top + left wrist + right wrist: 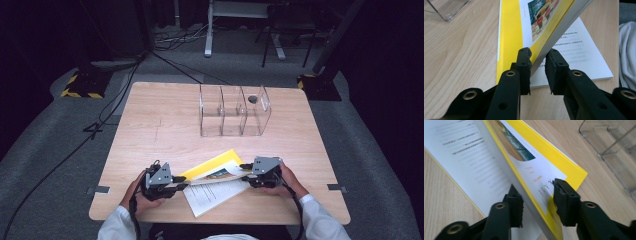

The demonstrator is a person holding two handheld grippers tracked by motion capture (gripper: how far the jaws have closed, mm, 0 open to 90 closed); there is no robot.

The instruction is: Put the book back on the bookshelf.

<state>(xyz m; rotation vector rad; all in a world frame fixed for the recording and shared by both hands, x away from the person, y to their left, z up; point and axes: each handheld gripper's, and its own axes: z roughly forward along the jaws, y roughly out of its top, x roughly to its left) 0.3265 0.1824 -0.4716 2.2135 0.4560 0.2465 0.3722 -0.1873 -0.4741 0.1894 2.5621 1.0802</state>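
While both grippers, left [181, 186] and right [246, 172], clamp one yellow booklet [212, 167] over one white booklet [216, 196], one clear three-slot organiser [234, 111] stands toward the wooden table's [155, 125] far edge.

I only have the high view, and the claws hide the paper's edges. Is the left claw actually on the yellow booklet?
Observer: Yes. In the left gripper view, the left claw has the yellow booklet edge between its jaws, with the pads against it.
Operator: Is the booklet lying flat?
Observer: No, it is tilted up off the white printed sheet beneath it.
Operator: And the right claw?
Observer: The right claw straddles the booklet's corner, beside handwritten marks on the cover. I cannot tell whether both pads press.
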